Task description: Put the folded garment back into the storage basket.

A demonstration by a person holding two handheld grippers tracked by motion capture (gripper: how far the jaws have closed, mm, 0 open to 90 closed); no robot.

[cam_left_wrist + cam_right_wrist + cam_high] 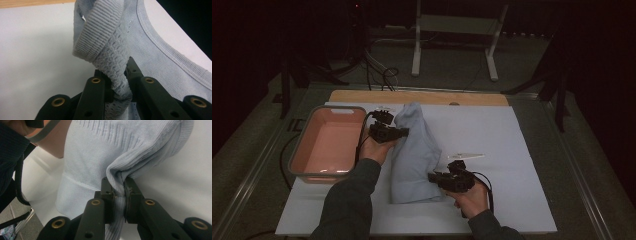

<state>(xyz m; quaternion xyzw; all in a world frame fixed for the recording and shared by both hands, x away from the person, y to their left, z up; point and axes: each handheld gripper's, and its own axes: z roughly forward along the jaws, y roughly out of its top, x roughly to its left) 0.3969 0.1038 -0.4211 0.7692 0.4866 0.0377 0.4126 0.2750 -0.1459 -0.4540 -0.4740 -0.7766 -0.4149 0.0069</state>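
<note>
A pale blue knitted garment (414,152) lies lengthwise on the white sheet (492,130) in the middle of the table. At its upper left edge, my left gripper (403,132) is shut on a bunched fold of the ribbed collar (105,37). My right gripper (433,177) pinches the garment's lower right edge. In the right gripper view, the knit cloth (120,150) is pulled up into a peak between the black jaws. Both pinched parts are lifted slightly off the sheet.
A pink tub with a grey rim (331,142) stands left of the garment, close to my left hand. A small clear plastic piece (466,156) lies on the sheet right of the garment. A wooden board edge (422,96) runs along the back.
</note>
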